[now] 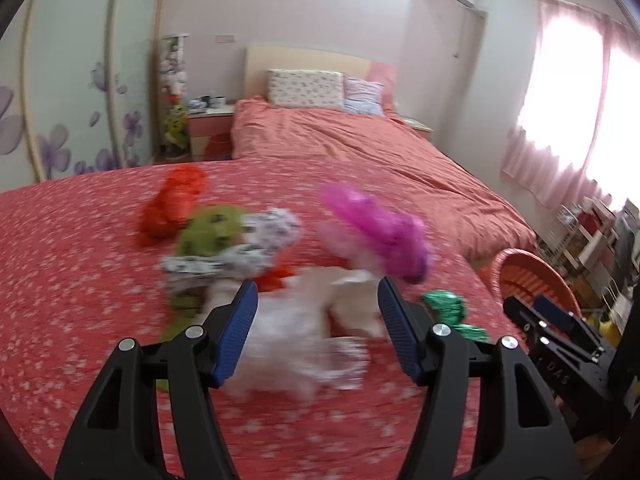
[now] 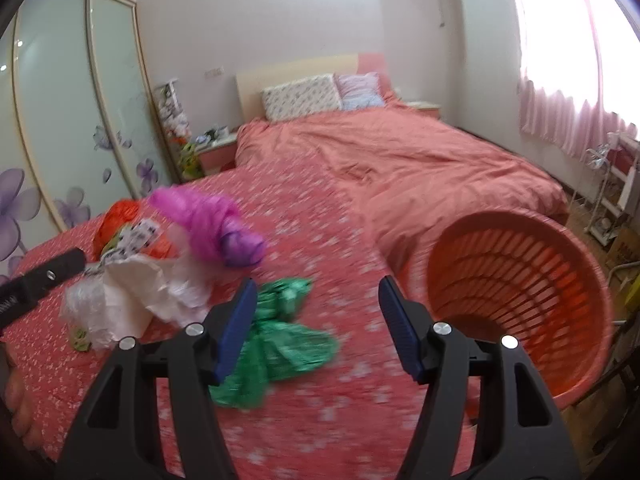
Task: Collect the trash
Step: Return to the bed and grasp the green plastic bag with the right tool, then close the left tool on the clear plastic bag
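Nothing collected yet, as far as visible. Trash all on the bed (image 1: 100,248), on the red flowered cover near the foot end: orange bag (image 1: 172,208), green crumpled piece (image 1: 208,232), printed black-and-white paper (image 1: 244,252), magenta plastic bag (image 1: 380,232), white paper and clear plastic heap (image 1: 296,332), green foil wrapper (image 2: 276,340). Orange slatted basket (image 2: 520,300) just off the bed's right edge; the part of its inside that shows looks empty, bottom only partly seen.

Left gripper (image 1: 316,336): jaws spread apart, nothing between the pads; white heap lies on the bed beyond and below them, untouched as far as the blur allows. Right gripper (image 2: 318,328): jaws likewise apart and empty, green wrapper lying under and just left of the left pad, not pinched.

Judged stage: start of the first pick. Every piece left to lift and drop in the basket.

View differences:
- Left wrist: green crumpled piece and printed paper seen nearly whole; basket only as a rim sliver at right; right gripper visible side-on at far right.
- Right wrist: basket mouth and inner wall open to view; green wrapper fully spread; green crumpled piece mostly hidden behind the pile; a black part of the left gripper poking in at left edge.

Both views motion-blurred; fine detail of the pile not readable.
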Demonstrator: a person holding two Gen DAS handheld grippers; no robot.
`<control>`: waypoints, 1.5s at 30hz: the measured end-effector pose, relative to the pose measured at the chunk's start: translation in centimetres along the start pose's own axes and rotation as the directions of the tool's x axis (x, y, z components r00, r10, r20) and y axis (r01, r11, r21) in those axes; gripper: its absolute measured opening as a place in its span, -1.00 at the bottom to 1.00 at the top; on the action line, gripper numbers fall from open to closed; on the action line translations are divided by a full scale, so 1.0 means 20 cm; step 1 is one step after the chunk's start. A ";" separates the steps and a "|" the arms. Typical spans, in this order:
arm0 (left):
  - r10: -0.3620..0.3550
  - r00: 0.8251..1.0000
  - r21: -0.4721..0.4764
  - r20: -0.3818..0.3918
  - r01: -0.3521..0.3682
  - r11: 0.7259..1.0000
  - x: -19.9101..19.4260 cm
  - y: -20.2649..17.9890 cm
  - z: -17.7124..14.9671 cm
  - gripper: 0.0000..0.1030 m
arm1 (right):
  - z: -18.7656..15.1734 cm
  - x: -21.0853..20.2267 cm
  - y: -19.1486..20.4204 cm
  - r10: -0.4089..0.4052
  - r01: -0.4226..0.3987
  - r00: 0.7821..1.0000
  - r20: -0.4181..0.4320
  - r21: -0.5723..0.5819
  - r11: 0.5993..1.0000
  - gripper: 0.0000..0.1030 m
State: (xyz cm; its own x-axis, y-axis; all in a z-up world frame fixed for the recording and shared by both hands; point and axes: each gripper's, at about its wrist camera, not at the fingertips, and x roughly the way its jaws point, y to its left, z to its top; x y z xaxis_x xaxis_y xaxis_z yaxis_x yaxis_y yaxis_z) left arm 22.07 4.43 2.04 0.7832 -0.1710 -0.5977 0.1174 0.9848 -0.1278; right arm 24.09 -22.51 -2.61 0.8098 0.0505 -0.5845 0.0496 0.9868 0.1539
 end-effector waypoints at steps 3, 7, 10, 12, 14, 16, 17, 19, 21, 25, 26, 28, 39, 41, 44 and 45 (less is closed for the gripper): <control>0.034 0.999 -0.023 0.000 -0.034 0.999 0.00 0.10 -0.01 0.22 | -0.02 0.07 0.07 0.015 -0.015 0.999 -0.045 -0.006 1.000 0.19; 0.052 0.999 -0.046 -0.007 -0.052 0.998 -0.01 0.22 -0.06 0.22 | -0.03 0.17 0.14 0.018 -0.018 0.995 -0.100 0.002 1.000 0.14; 0.051 0.999 -0.057 -0.011 -0.052 0.997 -0.02 0.29 -0.07 0.22 | -0.02 0.24 0.17 0.003 -0.003 0.991 -0.135 0.003 1.000 0.10; 0.051 0.999 -0.060 -0.011 -0.051 0.997 -0.04 0.31 -0.09 0.22 | -0.02 0.28 0.18 -0.010 0.010 0.988 -0.154 -0.004 1.000 0.09; 0.044 0.999 -0.065 -0.011 -0.045 0.997 -0.04 0.33 -0.10 0.22 | -0.03 0.31 0.21 -0.020 0.017 0.984 -0.179 -0.020 1.000 0.03; 0.037 0.999 -0.067 -0.014 -0.038 0.997 -0.04 0.33 -0.11 0.22 | -0.04 0.33 0.22 -0.031 0.024 0.980 -0.197 -0.036 0.999 -0.12; 0.033 0.999 -0.069 -0.017 -0.035 0.997 -0.04 0.32 -0.11 0.22 | -0.05 0.34 0.22 -0.030 0.023 0.976 -0.214 -0.038 0.999 -0.18; 0.020 1.000 -0.073 -0.023 -0.022 0.997 -0.03 0.32 -0.12 0.22 | -0.06 0.34 0.22 -0.030 0.023 0.974 -0.226 -0.034 0.999 -0.27; 0.007 1.000 -0.071 -0.026 -0.008 0.997 -0.03 0.31 -0.13 0.24 | -0.06 0.33 0.22 -0.028 0.020 0.974 -0.225 -0.037 0.999 -0.35; -0.003 0.999 -0.055 -0.035 0.001 0.998 -0.01 0.26 -0.14 0.29 | -0.07 0.30 0.22 -0.033 0.023 0.976 -0.214 -0.047 0.999 -0.44; -0.003 0.999 -0.053 -0.039 0.001 0.999 0.00 0.25 -0.14 0.29 | -0.07 0.29 0.21 -0.033 0.024 0.977 -0.211 -0.045 0.999 -0.45; -0.002 0.999 -0.050 -0.047 0.000 0.999 0.02 0.24 -0.15 0.29 | -0.07 0.28 0.20 -0.034 0.026 0.978 -0.206 -0.042 0.999 -0.48; -0.014 0.992 -0.070 -0.123 0.005 0.998 0.14 0.20 -0.21 0.10 | 0.00 0.16 0.15 -0.012 0.013 0.990 -0.143 0.000 1.000 -0.49; -0.034 0.990 -0.076 -0.134 0.024 0.997 0.15 0.19 -0.22 -0.14 | 0.01 0.13 0.15 -0.011 0.011 0.991 -0.136 0.000 1.000 -0.49; -0.047 0.990 -0.081 -0.129 0.036 0.996 0.14 0.19 -0.22 -0.44 | 0.01 0.12 0.14 -0.010 0.011 0.991 -0.131 0.001 1.000 -0.49; -0.052 0.991 -0.082 -0.124 0.042 0.996 0.13 0.20 -0.22 -0.51 | 0.01 0.11 0.14 -0.010 0.011 0.991 -0.130 0.002 1.000 -0.49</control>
State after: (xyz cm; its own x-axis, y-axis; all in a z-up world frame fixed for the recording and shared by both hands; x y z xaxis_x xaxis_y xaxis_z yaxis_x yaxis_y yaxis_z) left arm 21.90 7.73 -3.50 0.6942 -0.2243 -0.6840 0.1000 0.9711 -0.2169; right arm 26.14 -19.72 -3.36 0.7265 0.0599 -0.6845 0.0593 0.9870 0.1492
